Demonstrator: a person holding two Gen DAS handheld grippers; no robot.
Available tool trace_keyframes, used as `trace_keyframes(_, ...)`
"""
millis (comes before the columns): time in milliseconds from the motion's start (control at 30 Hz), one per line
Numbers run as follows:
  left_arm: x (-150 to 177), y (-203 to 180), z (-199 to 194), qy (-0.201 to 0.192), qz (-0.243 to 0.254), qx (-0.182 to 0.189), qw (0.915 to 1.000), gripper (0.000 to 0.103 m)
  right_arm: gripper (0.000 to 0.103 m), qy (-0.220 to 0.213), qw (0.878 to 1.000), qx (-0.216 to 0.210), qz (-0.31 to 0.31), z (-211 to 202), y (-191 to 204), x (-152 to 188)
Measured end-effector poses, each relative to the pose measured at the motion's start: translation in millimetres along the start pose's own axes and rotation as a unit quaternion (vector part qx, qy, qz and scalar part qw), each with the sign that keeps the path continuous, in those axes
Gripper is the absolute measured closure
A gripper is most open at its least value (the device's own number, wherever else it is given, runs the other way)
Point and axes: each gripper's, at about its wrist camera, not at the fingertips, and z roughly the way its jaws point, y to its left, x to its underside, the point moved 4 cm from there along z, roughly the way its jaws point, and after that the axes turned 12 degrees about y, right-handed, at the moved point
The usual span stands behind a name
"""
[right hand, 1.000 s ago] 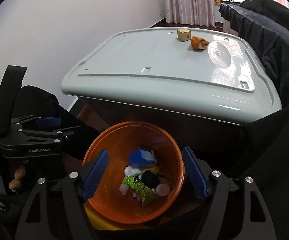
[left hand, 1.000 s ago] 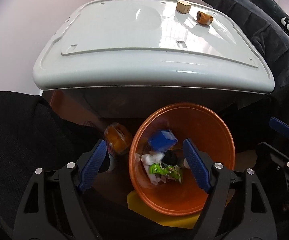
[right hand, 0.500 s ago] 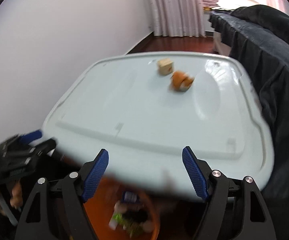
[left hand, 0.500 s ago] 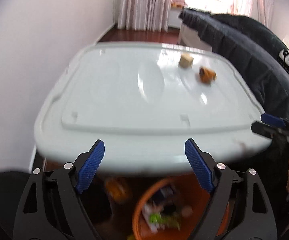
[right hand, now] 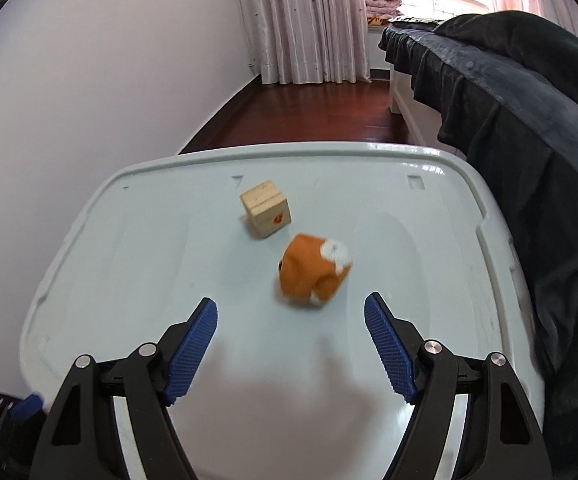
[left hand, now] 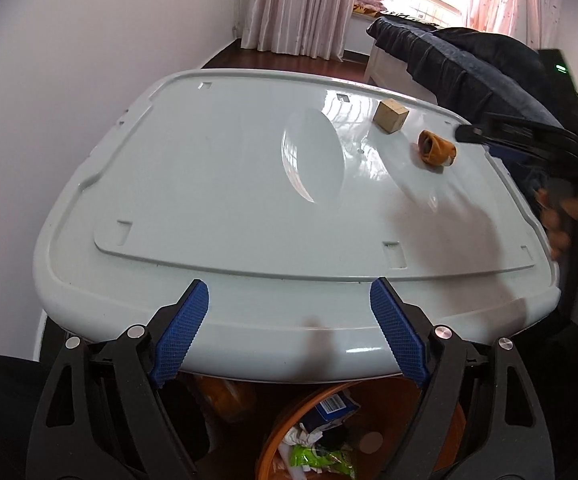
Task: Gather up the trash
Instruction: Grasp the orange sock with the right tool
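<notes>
An orange rolled sock with a white patch [right hand: 315,270] lies on the pale plastic lid [right hand: 129,264], just beyond my open right gripper [right hand: 291,314], whose blue pads are empty. A small wooden cube [right hand: 265,209] sits behind the sock. In the left wrist view the sock [left hand: 436,153] and cube [left hand: 389,116] lie at the lid's far right. My left gripper [left hand: 289,300] hangs open and empty over the near rim of the lid [left hand: 209,200]. Below it stands the orange bin [left hand: 277,436] holding a blue box, white paper and a green wrapper.
A bed under a dark blanket [right hand: 529,128] runs along the lid's right side. A white wall [right hand: 89,100] borders the left. Dark wooden floor [right hand: 321,116] and pink curtains lie beyond. A hand holding the right gripper's handle [left hand: 569,216] shows at the right of the left wrist view.
Both grippers have left the orange bin and moved forward over the lid, tilting upward. The right one has travelled farther and now faces the sock closely. Both stayed open and empty.
</notes>
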Motion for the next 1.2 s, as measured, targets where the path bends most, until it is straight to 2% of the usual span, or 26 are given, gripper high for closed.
trace_keyframes(167,6.1,-3.9,4.3,0.014,-0.001,0.018,0.9997,0.022,0.026,-0.009,0.999,0.034,0.008,30.8,-3.7,-18.9)
trace_keyframes(600,8.7,-12.8,14.2,0.021,0.010,0.012,0.9997,0.022,0.026,0.034,0.997,0.045,0.046,79.9,-7.0,-39.2)
trace_keyframes(667,8.4,-15.1,15.2,0.019,0.015,0.008,0.9997,0.022,0.033,0.040,0.997,0.048,0.052,85.4,-8.0,-40.2)
trace_keyframes(700,8.0,-16.0,15.5,0.018,0.019,0.005,0.9997,0.022,0.033,0.044,0.996,0.051,0.056,87.7,-9.0,-39.9)
trace_keyframes(800,6.4,-19.8,17.5,0.014,0.030,-0.003,0.9994,0.022,0.036,0.037,0.995,0.071,0.057,90.4,-11.3,-39.6)
trace_keyframes(900,4.9,-23.2,21.3,0.013,0.037,-0.010,0.9992,0.022,0.044,0.035,0.993,0.104,0.043,92.2,-9.5,-38.6)
trace_keyframes(1033,4.7,-28.9,29.4,0.022,0.044,-0.010,0.9988,0.022,0.067,0.028,0.992,0.111,0.046,89.9,-11.2,-37.3)
trace_keyframes(1067,4.5,-31.3,31.4,0.026,0.048,-0.007,0.9985,0.022,0.070,0.028,0.993,0.110,0.044,89.9,-10.8,-37.0)
trace_keyframes(1200,0.4,-37.8,31.4,0.039,0.055,-0.003,0.9977,0.022,0.072,0.021,0.992,0.118,0.036,87.5,-7.3,-29.7)
